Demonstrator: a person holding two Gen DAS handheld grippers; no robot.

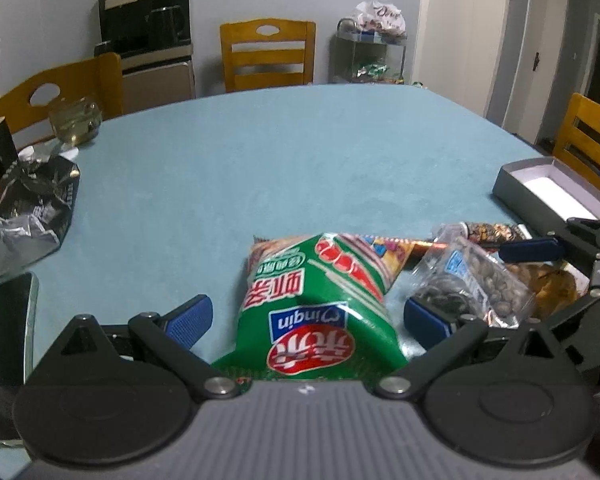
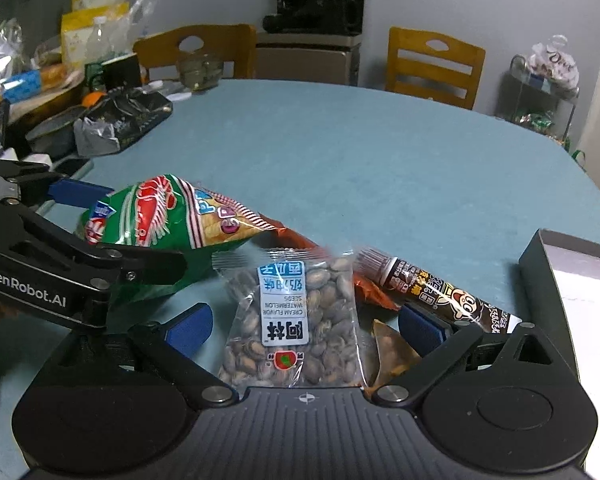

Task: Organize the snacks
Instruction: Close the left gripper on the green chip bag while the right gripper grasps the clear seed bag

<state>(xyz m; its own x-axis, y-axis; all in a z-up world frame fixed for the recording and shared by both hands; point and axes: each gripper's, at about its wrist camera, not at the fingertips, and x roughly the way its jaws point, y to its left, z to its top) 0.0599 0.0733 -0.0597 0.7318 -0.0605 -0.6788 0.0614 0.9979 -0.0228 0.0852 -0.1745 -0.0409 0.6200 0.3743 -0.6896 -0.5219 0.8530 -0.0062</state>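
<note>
A green shrimp-chip bag (image 1: pixel 320 304) lies on the blue table between the wide-open fingers of my left gripper (image 1: pixel 308 316); it also shows in the right wrist view (image 2: pixel 152 224). A clear packet of watermelon seeds (image 2: pixel 292 316) lies between the open fingers of my right gripper (image 2: pixel 304 324); it also shows in the left wrist view (image 1: pixel 468 284). A dark tube snack (image 2: pixel 440 292) and an orange-brown packet (image 2: pixel 372 292) lie beside it. My right gripper shows at the right of the left wrist view (image 1: pixel 480 284). Neither gripper touches a packet.
An open grey box (image 1: pixel 548 188) with a white lining stands at the right; it also shows in the right wrist view (image 2: pixel 580 280). A phone (image 1: pixel 8 344) and a crumpled black bag (image 1: pixel 36 204) lie at the left. Wooden chairs (image 1: pixel 268 56) ring the table.
</note>
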